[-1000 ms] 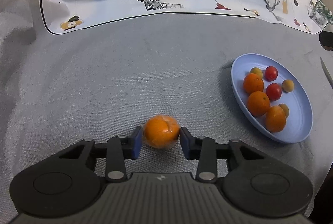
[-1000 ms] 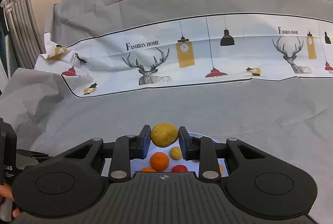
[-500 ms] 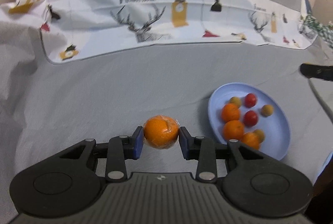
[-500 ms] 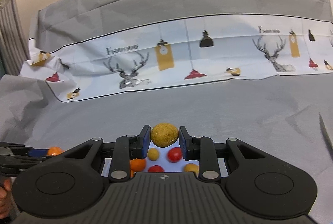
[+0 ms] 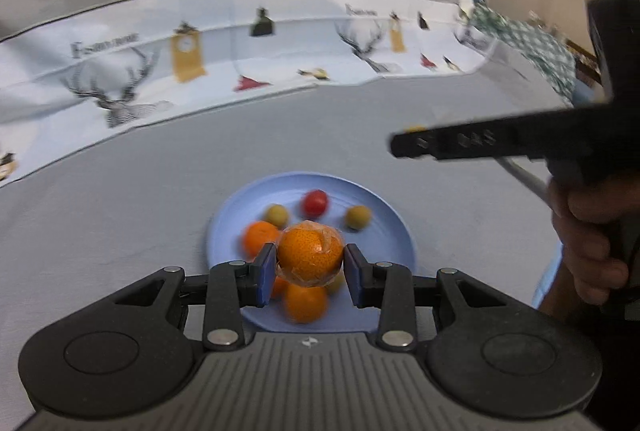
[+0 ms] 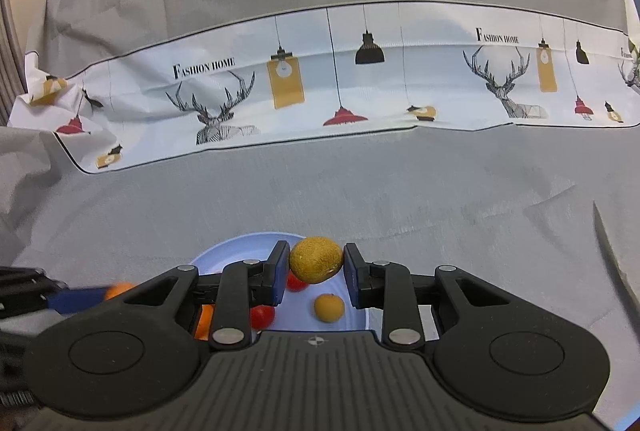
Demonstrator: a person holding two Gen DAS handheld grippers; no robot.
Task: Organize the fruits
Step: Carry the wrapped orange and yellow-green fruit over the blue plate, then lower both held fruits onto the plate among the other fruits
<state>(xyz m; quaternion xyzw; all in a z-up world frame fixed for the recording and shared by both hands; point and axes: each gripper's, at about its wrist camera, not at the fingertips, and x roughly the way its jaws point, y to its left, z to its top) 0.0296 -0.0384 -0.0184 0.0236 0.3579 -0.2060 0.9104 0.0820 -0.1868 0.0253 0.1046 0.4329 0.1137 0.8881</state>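
My left gripper point(image 5: 311, 263) is shut on a wrapped orange point(image 5: 311, 257) and holds it in the air over the blue plate point(image 5: 232, 227). That plate carries several oranges, a red tomato point(image 5: 315, 202) and small yellow fruits. My right gripper point(image 6: 315, 265) is shut on a yellow-brown round fruit point(image 6: 316, 259) above the same blue plate point(image 6: 236, 245). In the right wrist view a yellow fruit point(image 6: 329, 307) and red tomatoes point(image 6: 262, 315) lie on the plate below. The left gripper's blue pad point(image 6: 76, 299) with the orange shows at the left edge.
A grey cloth point(image 6: 400, 191) covers the table. A white printed cloth point(image 6: 320, 83) with deer and lamps lies along the back. The right gripper's side and the hand point(image 5: 592, 235) that holds it fill the right of the left wrist view. A thin dark blade-like edge point(image 6: 612, 251) lies at far right.
The left gripper lifted the wrapped orange off the cloth and carried it right, over the blue plate. The right gripper drifted slightly over the plate, still holding its fruit.
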